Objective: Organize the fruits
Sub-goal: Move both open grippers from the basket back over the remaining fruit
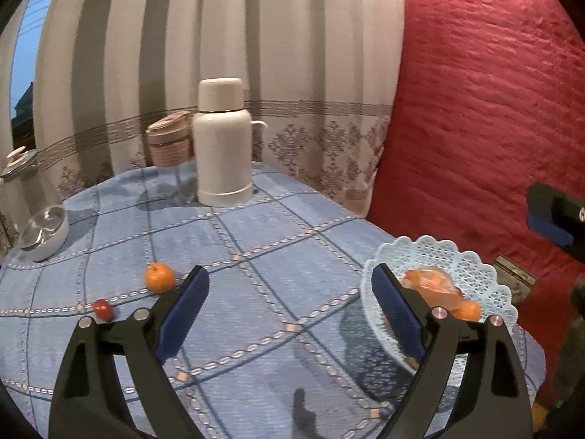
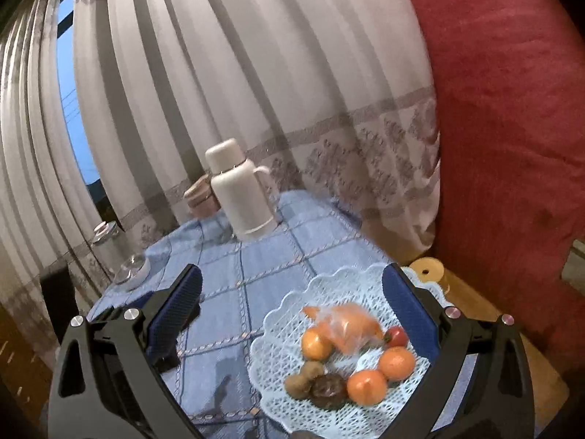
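Observation:
A pale blue lacy fruit basket (image 2: 329, 285) stands at the table's right edge; it also shows in the left wrist view (image 1: 471, 267). It holds several oranges (image 2: 366, 386), a small red fruit (image 2: 397, 336), brown fruits (image 2: 303, 378) and a clear bag of orange fruit (image 2: 347, 323). An orange (image 1: 159, 276) and a small red fruit (image 1: 102, 309) lie loose on the blue cloth at the left. My left gripper (image 1: 290, 311) is open and empty above the cloth, right of the loose fruits. My right gripper (image 2: 292, 303) is open and empty above the basket.
A white thermos (image 1: 221, 142) and a pink lidded cup (image 1: 170, 142) stand at the table's far side. A white bowl with a glass lid (image 1: 44, 232) sits at the far left. Striped curtains hang behind; a red quilt (image 1: 486, 109) fills the right.

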The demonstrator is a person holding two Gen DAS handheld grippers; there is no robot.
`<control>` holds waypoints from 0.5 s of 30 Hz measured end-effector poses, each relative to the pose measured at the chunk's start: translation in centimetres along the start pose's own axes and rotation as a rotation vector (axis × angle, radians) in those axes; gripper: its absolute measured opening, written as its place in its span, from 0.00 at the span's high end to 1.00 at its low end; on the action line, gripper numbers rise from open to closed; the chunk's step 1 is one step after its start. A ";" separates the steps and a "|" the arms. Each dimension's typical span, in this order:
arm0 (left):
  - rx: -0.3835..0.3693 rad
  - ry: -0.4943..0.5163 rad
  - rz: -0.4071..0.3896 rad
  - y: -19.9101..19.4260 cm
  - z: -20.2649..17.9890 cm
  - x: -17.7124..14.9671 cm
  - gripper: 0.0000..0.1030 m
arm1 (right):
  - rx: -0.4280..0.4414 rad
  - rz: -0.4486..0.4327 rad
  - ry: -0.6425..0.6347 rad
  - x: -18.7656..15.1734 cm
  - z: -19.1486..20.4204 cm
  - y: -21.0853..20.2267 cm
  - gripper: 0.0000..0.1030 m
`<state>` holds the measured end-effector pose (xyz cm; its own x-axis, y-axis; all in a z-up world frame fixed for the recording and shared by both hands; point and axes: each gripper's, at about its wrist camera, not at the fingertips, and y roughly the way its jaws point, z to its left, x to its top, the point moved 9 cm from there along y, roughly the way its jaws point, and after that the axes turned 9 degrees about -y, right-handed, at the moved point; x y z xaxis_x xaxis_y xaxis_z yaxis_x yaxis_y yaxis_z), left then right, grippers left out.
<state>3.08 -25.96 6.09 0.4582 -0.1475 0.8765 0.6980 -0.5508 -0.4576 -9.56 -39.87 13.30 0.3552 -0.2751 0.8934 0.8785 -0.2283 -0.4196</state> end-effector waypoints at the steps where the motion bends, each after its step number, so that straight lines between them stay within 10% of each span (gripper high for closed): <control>1: 0.005 -0.004 -0.001 -0.1 0.5 0.1 0.13 | 0.003 0.007 -0.002 -0.2 0.2 0.2 0.03; 15: 0.194 -0.127 0.002 -0.5 12.8 0.7 0.13 | -0.002 0.033 -0.230 -2.2 6.9 2.4 0.03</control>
<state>10.10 -15.25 5.07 0.5166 -0.0367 0.8555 0.7843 -0.3807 -0.4899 -6.04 -33.37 11.41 0.4472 -0.0619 0.8923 0.8649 -0.2243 -0.4491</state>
